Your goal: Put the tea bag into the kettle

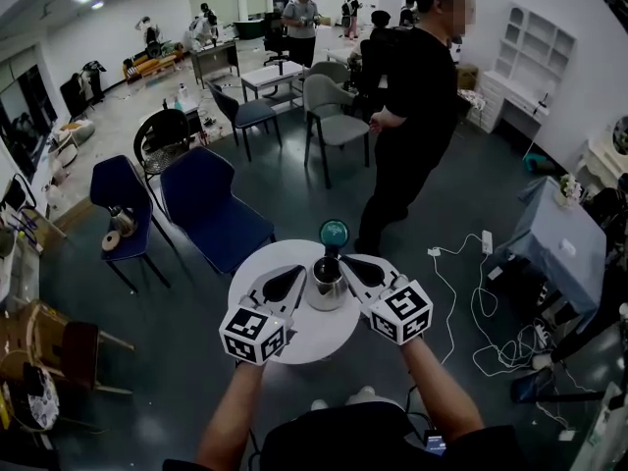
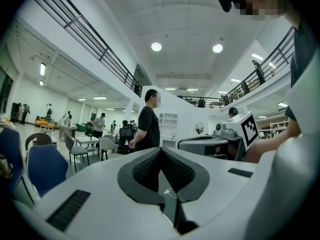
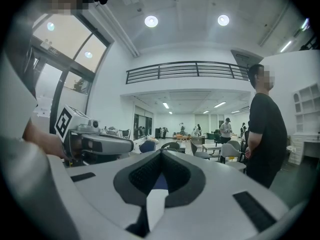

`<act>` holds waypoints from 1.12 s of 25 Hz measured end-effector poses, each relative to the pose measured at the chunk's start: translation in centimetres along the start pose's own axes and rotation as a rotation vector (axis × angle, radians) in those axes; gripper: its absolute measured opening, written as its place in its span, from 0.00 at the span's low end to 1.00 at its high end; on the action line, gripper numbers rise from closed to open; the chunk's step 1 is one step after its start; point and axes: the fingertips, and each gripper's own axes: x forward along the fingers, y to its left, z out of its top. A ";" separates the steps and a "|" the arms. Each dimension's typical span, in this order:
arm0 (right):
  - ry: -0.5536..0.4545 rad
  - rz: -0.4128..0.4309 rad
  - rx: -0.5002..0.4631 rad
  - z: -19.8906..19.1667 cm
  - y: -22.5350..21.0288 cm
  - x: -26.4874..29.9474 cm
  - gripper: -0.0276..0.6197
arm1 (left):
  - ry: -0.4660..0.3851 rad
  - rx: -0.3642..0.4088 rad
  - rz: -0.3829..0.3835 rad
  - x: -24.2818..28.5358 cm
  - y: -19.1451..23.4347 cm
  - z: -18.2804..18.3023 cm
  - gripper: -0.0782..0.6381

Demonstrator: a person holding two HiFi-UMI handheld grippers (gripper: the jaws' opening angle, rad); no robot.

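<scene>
My right hand-held gripper [image 3: 161,153] is clenched, tips together at the centre of its own view. Just behind the tips, low in that frame, a white paper tea bag [image 3: 155,206] stands in the slot between the pads. Only a narrow slanted strip of it shows, so I read it as the bag by its pale, flat look. Its lower end is cut off by the jaw bodies. My left hand-held gripper [image 2: 160,150] is also closed, tips meeting, with nothing between them that I can make out.

In the head view both grippers sit at lower centre, angled inward. The rounded steel kettle [image 1: 327,285] stands between their tips, close to each. The tea bag is therefore just right of the kettle, up in the right jaws and outside the kettle. From above the bag is too small to pick out. A teal round knob [image 1: 334,232] rises on a dark stem behind the kettle. I cannot tell whether it belongs to the lid. The kettle's mouth looks dark and I cannot see inside. It stands on a round white worktop [image 1: 304,337]. Neither gripper view shows the kettle, as the grey jaw bodies cover it.

Further out, a blue padded chair [image 1: 211,214] stands to the upper left. A standing person in black [image 1: 412,116] is at upper right.
</scene>
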 end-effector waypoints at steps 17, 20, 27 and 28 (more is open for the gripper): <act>-0.042 -0.012 0.005 1.1 -0.6 -5.5 0.07 | -0.011 -0.006 -0.029 1.4 -5.9 0.5 0.13; -0.053 -0.005 0.007 1.7 -0.4 -6.4 0.07 | -0.012 -0.004 -0.027 1.3 -6.9 0.8 0.13; -0.075 0.003 0.017 2.4 -0.4 -8.8 0.07 | -0.018 -0.002 -0.023 1.1 -9.1 1.0 0.13; -0.077 0.004 0.018 2.4 -0.5 -9.1 0.07 | -0.019 -0.004 -0.022 1.2 -9.5 0.9 0.13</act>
